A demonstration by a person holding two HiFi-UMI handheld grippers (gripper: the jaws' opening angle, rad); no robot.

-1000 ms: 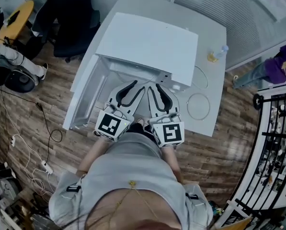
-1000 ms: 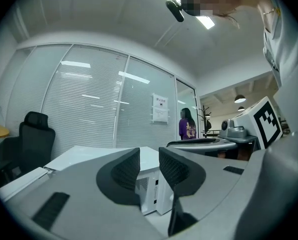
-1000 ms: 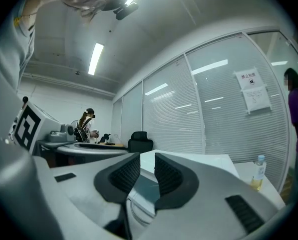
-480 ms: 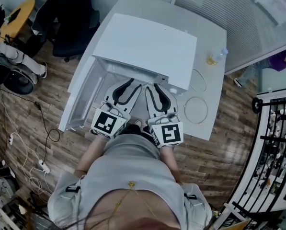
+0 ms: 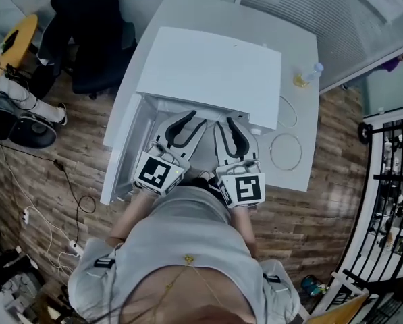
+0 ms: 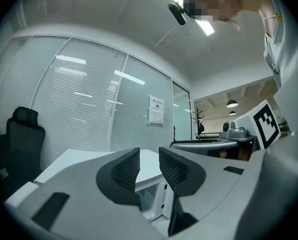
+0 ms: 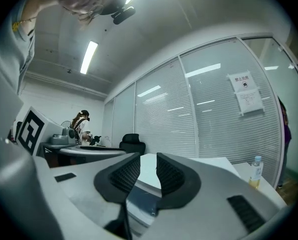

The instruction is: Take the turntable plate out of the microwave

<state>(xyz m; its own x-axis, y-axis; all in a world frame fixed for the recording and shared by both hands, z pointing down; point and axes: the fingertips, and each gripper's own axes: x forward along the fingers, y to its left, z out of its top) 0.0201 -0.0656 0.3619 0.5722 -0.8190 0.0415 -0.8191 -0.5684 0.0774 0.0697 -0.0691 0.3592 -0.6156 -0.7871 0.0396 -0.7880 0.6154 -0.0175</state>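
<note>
1. The microwave (image 5: 211,69) stands on the white table (image 5: 302,113) with its door (image 5: 122,150) swung open to the left. The step in hand looks like the approach to the open cavity, with no hold taken on anything yet.
2. The turntable plate shows in no view. In the head view the microwave's top covers the cavity, and the two gripper views catch only the casing's front edge. It most likely sits on its seat inside, but that is a judgement, not something seen.
3. The left gripper (image 5: 196,120) points level at the left part of the opening, on the door's side. Its jaws stand a narrow gap apart with nothing between them, and the white casing shows through the gap.
4. The right gripper (image 5: 225,121) sits just beside it, at the right part of the opening. Its jaws are likewise slightly parted and empty, and a pale edge and a dark glossy surface show through the gap.
5. The next move calls for both grippers to go in low under the cavity roof. The plate presumably lies flat while these jaws close sideways. A wrist would likely have to roll so the pads can take the rim from above and below.
6. Once held, the plate probably needs a small lift off its hub and a level draw straight out, clear of the door. For setting it down, the bottle (image 5: 308,76) and the cable loop (image 5: 286,151) take up the table's right side.
</note>
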